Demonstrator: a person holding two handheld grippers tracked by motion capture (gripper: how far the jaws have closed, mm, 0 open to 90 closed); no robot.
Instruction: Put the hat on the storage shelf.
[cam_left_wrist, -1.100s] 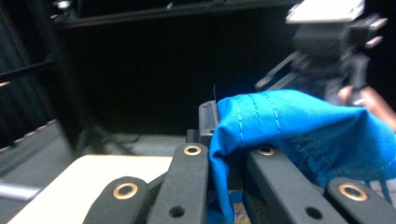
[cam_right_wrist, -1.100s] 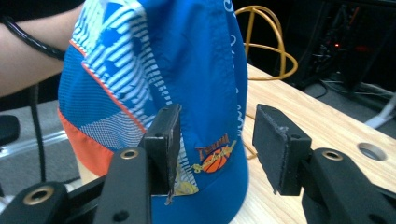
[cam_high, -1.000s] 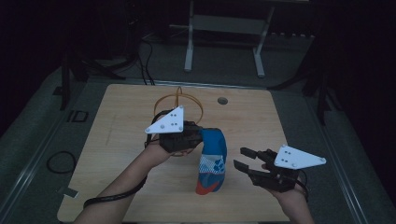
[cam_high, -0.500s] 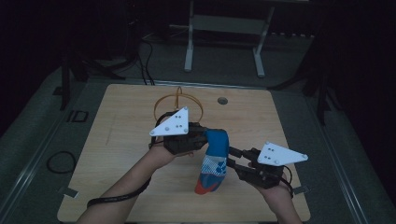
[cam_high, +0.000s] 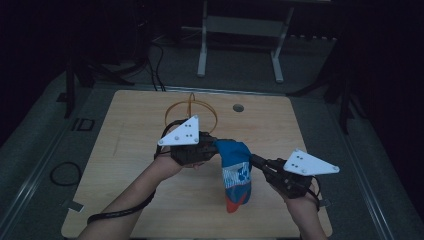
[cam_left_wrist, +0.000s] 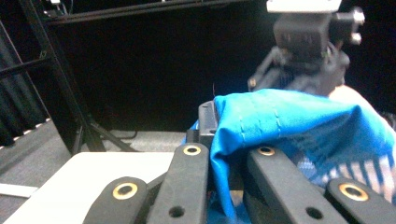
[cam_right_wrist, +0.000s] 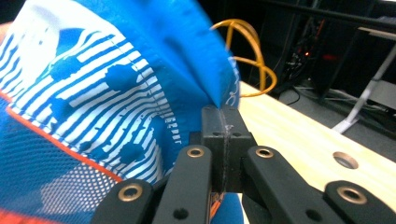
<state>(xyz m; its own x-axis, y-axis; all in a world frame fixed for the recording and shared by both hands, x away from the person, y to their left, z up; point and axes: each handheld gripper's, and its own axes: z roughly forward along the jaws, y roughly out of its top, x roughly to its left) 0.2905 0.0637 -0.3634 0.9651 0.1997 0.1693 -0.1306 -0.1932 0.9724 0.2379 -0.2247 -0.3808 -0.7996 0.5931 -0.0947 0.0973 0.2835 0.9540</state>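
A blue cloth bag (cam_high: 236, 172) with white stripes and orange trim hangs above the middle of the wooden table (cam_high: 125, 150). My left gripper (cam_high: 215, 148) is shut on its top left edge; in the left gripper view the blue fabric (cam_left_wrist: 299, 121) drapes over the jaws of that gripper (cam_left_wrist: 219, 140). My right gripper (cam_high: 254, 161) comes in from the right and is shut on the bag's right edge. In the right gripper view, the closed pads of that gripper (cam_right_wrist: 223, 126) pinch a fold of the striped cloth (cam_right_wrist: 93, 79). The right gripper (cam_left_wrist: 303, 46) also shows beyond the cloth in the left gripper view.
An orange wire ring frame (cam_high: 192, 112) stands on the table just behind the left hand, and appears again as the same ring frame (cam_right_wrist: 247, 60). A round hole (cam_high: 238, 107) lies in the tabletop at the back. A metal stand (cam_high: 240, 45) is on the floor beyond.
My right gripper, open and apart from the bag a second ago, has moved left to the bag and shut on its edge. The left gripper kept its hold and barely moved.
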